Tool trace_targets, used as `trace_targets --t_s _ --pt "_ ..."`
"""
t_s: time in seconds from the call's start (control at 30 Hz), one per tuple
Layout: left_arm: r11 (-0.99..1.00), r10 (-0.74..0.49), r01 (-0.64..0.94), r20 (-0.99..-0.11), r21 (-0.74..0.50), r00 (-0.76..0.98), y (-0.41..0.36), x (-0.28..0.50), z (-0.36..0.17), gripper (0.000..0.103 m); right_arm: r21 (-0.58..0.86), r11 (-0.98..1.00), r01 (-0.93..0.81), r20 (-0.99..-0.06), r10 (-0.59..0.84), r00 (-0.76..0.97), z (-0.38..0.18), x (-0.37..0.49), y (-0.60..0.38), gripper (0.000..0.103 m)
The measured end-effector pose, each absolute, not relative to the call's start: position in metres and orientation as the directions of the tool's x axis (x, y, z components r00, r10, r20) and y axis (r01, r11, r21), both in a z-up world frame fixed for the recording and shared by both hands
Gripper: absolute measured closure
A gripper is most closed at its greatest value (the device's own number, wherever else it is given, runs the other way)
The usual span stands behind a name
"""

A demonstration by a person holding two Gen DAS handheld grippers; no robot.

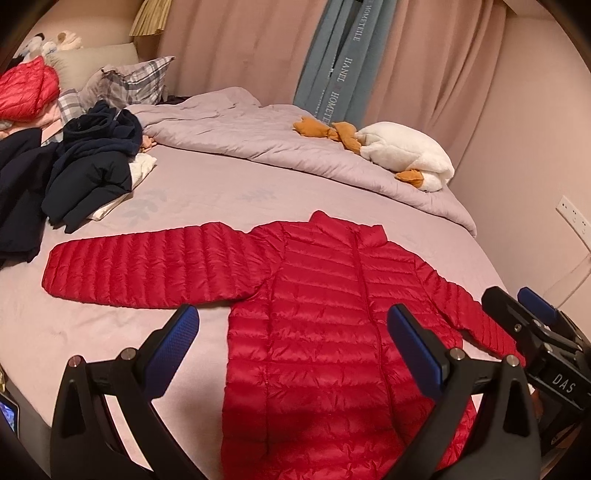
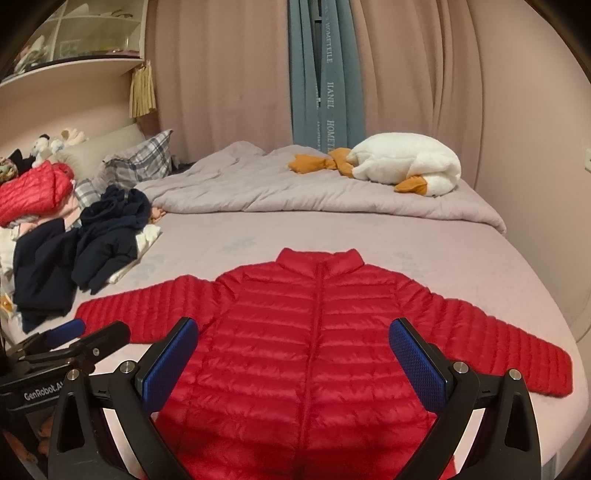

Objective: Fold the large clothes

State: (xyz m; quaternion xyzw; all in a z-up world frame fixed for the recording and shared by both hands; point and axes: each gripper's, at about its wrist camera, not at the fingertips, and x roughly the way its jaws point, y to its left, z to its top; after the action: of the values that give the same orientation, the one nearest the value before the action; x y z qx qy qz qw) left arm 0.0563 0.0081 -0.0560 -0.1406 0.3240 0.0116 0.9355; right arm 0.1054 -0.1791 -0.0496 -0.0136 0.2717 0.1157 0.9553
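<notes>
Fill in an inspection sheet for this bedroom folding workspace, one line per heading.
Surface: pale pink bed sheet, mostly bare.
Job's things: red quilted puffer jacket flat, zipped, sleeves spread.
Clutter: dark navy clothes heap, folded red padded garment, white plush goose, rumpled grey duvet.
Grippers: left gripper and right gripper open, above jacket, holding nothing.
Cables: nothing seen.
Surroundings: pink curtains, shelf unit.

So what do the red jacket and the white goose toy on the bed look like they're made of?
Red jacket: probably thin nylon or polyester shell, slightly glossy, with puffy padding; the narrow stitched horizontal channels bulge and catch the light. Goose toy: white plush, matte and fuzzy, with softly rounded edges; its orange parts look like smoother fabric.
</notes>
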Motion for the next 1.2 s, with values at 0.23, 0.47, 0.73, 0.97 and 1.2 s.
trace_targets --t_s 0.23,0.47,0.73,0.97,1.2 --pt "0.959 -0.06 -0.123 -0.612 -0.253 0.789 0.011 0.056 -0.057 0.001 0.036 0.971 -0.235 -0.525 0.218 0.823 -0.051 0.104 -0.174 0.001" --pt "0.967 -0.041 -0.126 -0.619 -0.223 0.784 0.006 0.054 -0.057 0.001 0.041 0.972 -0.23 -0.525 0.217 0.823 -0.053 0.101 -0.174 0.001" --pt "0.973 -0.046 -0.105 -0.616 -0.207 0.786 0.0 0.05 -0.055 0.001 0.049 0.973 -0.226 -0.523 0.218 0.824 -0.054 0.098 -0.176 0.001" --pt "0.974 -0.045 -0.102 -0.614 -0.202 0.788 -0.001 0.05 -0.054 0.001 0.046 0.973 -0.224 -0.523 0.215 0.825 -0.054 0.099 -0.178 0.001" --pt "0.974 -0.043 -0.104 -0.614 -0.202 0.788 -0.001 0.05 -0.053 0.001 0.049 0.974 -0.223 -0.524 0.215 0.824 -0.054 0.099 -0.178 0.001"
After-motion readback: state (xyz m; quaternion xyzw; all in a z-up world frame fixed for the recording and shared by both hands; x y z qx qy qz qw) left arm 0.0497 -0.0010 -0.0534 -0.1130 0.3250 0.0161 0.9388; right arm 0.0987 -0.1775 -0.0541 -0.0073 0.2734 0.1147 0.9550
